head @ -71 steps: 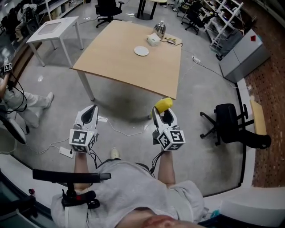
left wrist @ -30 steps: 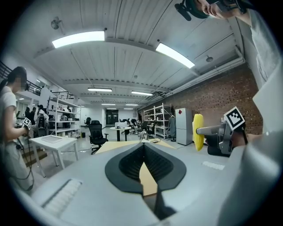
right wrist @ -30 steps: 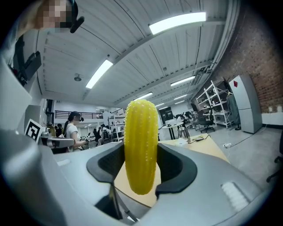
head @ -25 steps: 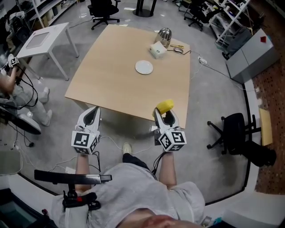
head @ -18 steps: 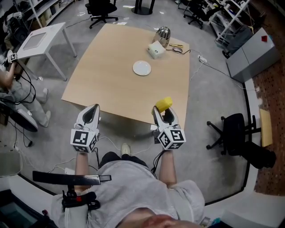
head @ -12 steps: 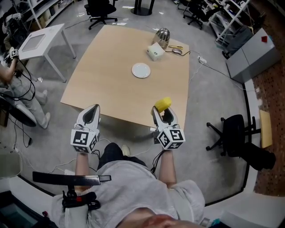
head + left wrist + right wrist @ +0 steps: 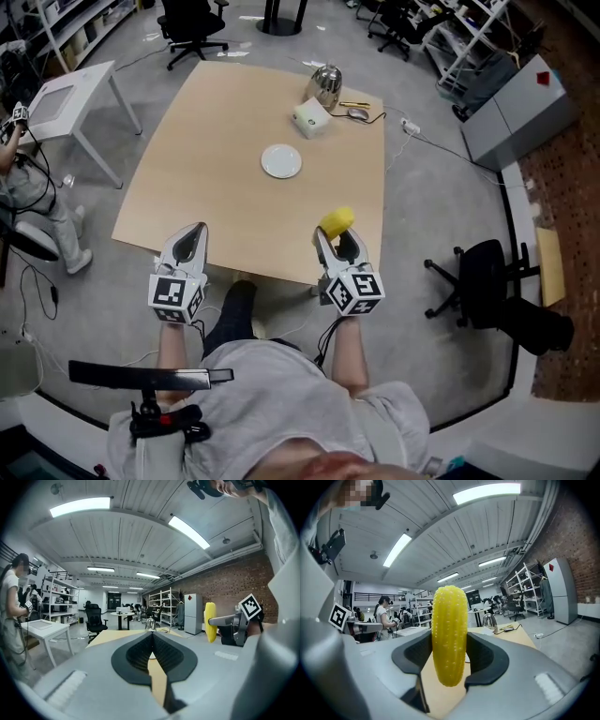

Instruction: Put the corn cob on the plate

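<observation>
So corn cob (image 7: pixel 449 634) upright in R claw (image 7: pixel 336 240), L claw (image 7: pixel 194 232) closed.

The table (image 7: pixel 216 169) has drawn closer; left gripper (image 7: pixel 194 231) and right gripper (image 7: pixel 336 240) now overlap its near edge.

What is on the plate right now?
Nothing: the white plate lies bare on the table, with its whole top in view. The corn cob is clamped in the right gripper, short of the plate. The plate's underside is hidden.
</observation>
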### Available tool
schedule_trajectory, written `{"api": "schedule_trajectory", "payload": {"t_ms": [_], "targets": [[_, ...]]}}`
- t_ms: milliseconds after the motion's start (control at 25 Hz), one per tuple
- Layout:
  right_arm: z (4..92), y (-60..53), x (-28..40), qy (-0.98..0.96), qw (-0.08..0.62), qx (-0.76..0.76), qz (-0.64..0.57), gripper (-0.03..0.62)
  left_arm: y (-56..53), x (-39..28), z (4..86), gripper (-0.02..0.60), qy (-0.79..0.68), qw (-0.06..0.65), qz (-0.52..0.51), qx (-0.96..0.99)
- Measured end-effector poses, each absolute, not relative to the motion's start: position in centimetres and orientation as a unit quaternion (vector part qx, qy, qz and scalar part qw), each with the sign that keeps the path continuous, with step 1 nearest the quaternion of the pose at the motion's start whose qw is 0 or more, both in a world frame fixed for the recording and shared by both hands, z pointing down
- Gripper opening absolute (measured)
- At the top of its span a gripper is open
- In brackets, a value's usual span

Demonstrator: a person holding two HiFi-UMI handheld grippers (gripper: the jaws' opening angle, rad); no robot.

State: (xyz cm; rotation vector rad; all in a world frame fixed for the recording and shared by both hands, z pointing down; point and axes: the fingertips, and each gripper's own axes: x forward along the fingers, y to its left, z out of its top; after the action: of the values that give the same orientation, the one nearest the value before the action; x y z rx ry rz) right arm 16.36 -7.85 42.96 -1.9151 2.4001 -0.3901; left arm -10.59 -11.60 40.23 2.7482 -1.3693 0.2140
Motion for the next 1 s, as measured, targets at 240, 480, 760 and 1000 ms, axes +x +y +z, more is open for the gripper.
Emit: {"api": "schedule_trajectory", "payload": {"t_ms": [240, 480, 760, 1000], "targets": [[44.0, -12.6, 17.4, 0.767, 0.014, -0.629, -0.124, 0.23, -17.1, -8.5, 41.6, 0.02, -0.423, 0.039, 0.07, 0.903], [46.0, -17.9, 17.8, 0.761, -0.003, -0.633, -0.142, 0.23, -22.6, -7.3, 42.5, 0.02, -0.412, 0.046, 0.077, 0.907], [49.1, -23.0, 17.4, 0.76, -0.026, -0.626, -0.173, 0.23, -27.6, -7.7, 44.9, 0.02, -0.408, 0.065, 0.092, 0.906], [52.2, -27.0, 18.3, 0.753, -0.068, -0.623, -0.199, 0.231, -31.1, -7.1, 46.5, 0.02, -0.405, 0.064, 0.096, 0.907]]}}
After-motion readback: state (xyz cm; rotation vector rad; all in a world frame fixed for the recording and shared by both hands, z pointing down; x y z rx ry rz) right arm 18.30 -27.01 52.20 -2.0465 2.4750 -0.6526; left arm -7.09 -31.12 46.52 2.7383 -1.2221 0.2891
